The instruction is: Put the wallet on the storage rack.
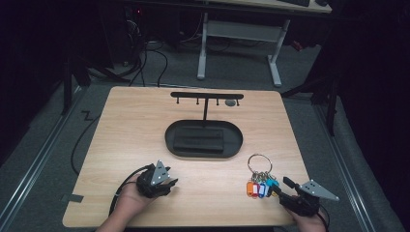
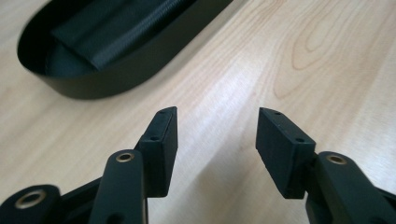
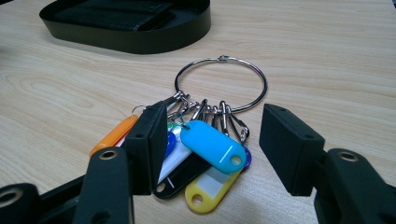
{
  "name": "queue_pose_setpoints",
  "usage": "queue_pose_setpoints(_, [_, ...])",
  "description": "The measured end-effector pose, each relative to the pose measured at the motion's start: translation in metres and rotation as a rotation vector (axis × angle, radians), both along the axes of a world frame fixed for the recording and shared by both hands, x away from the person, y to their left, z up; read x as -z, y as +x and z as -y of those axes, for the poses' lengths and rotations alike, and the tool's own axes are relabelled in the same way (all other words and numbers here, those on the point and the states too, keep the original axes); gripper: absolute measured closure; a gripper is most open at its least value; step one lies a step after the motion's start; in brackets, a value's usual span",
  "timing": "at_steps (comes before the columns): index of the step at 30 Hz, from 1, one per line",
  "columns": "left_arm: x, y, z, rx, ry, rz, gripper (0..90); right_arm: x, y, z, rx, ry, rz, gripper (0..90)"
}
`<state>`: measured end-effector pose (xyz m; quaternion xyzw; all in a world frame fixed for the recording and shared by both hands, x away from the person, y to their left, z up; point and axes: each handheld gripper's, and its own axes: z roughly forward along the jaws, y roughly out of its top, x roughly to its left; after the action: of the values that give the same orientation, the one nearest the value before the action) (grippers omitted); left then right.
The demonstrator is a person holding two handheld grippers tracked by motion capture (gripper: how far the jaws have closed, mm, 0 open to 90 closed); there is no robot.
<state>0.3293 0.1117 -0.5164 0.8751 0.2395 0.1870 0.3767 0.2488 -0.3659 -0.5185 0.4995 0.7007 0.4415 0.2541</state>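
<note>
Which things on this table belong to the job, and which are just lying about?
In the job: key ring with coloured tags, right gripper open around the tags, left gripper open over bare wood.
Lying about: black oval tray, T-shaped hook stand.

A black oval tray (image 1: 169,140) and hook stand (image 1: 207,95) sit on the wooden table (image 1: 121,125).

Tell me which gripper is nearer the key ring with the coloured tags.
Right. The right gripper sits beside the key ring, jaws open around its tags; the left gripper is far across the table, open.
</note>
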Motion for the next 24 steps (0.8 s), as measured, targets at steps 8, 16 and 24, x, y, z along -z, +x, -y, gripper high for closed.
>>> queue_pose_setpoints(8, [0.004,-0.027,-0.033,-0.104,-0.181,-0.065,39.4,0.000,0.001,-0.001,-0.008,-0.004,0.000,42.4])
queue_pose_setpoints(16, [0.005,-0.025,-0.039,-0.155,-0.143,-0.028,29.1,0.002,0.002,-0.006,-0.014,-0.018,-0.009,42.2])
queue_pose_setpoints(24, [0.004,-0.027,-0.038,-0.131,-0.098,-0.006,22.6,0.001,0.002,-0.014,-0.010,-0.069,-0.035,42.7])
